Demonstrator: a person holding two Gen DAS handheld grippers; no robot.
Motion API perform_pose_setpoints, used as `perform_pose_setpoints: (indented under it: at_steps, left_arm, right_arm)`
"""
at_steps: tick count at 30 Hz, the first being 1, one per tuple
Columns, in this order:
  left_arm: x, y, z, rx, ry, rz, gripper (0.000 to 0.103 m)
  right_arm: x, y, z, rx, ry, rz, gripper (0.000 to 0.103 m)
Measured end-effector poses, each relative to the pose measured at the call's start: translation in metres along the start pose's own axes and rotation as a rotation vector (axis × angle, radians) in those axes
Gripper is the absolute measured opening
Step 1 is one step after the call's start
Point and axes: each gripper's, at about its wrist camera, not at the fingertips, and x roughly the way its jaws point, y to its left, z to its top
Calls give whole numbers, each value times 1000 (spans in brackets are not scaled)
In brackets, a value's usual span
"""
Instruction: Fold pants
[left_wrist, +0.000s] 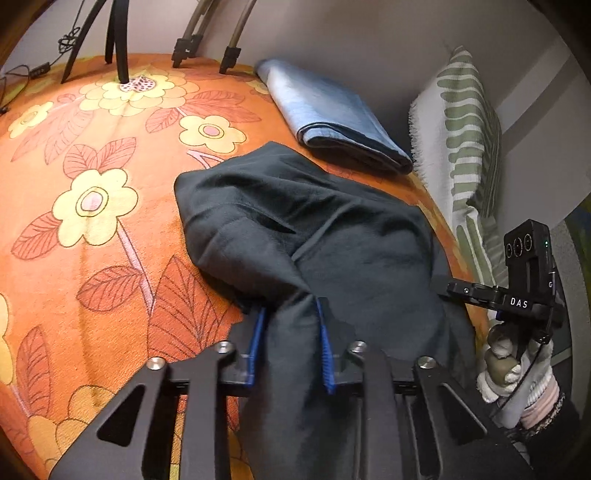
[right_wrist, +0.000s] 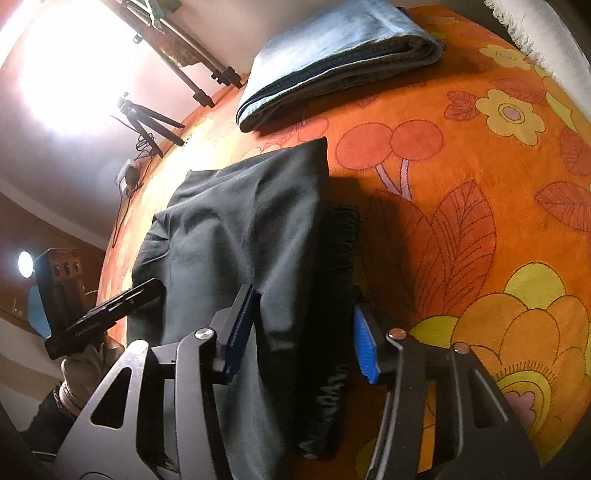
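Note:
Dark grey-black pants (left_wrist: 306, 221) lie bunched on an orange flowered cloth (left_wrist: 92, 240). My left gripper (left_wrist: 291, 325) is shut on a fold of the pants, with cloth bulging between its blue pads (left_wrist: 327, 354). In the right wrist view the pants (right_wrist: 243, 221) drape forward with the ribbed waistband (right_wrist: 336, 266) between the fingers. My right gripper (right_wrist: 303, 317) has its jaws standing wide around the cloth, and the blue pads (right_wrist: 364, 347) do not clearly press it. The right gripper also shows in the left wrist view (left_wrist: 480, 291), at the pants' right edge.
Folded light blue jeans (left_wrist: 332, 118) lie at the far side of the cloth, also seen in the right wrist view (right_wrist: 332, 51). A green striped pillow (left_wrist: 465, 140) stands at the right. Tripod legs (left_wrist: 118, 40) and cables stand at the far edge.

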Motion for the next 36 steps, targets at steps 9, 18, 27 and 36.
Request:
perform_pose_setpoints:
  at_steps: [9,18,27,36]
  left_arm:
    - [5,-7,0,21,-17,19,15]
    - [0,-15,0,56,-58,40,9]
    - [-24,-21,7,83,-152,43,7]
    - [-45,-42,11,146,-214,3,5]
  right_arm:
    - [1,-1,-1,6,-37,7,55]
    - [-2,22,2,-65,-60,-57,18]
    - [-20,54,-2,-158,-125,-139,13]
    - [-43,87,-6,-251,-201,-186,12]
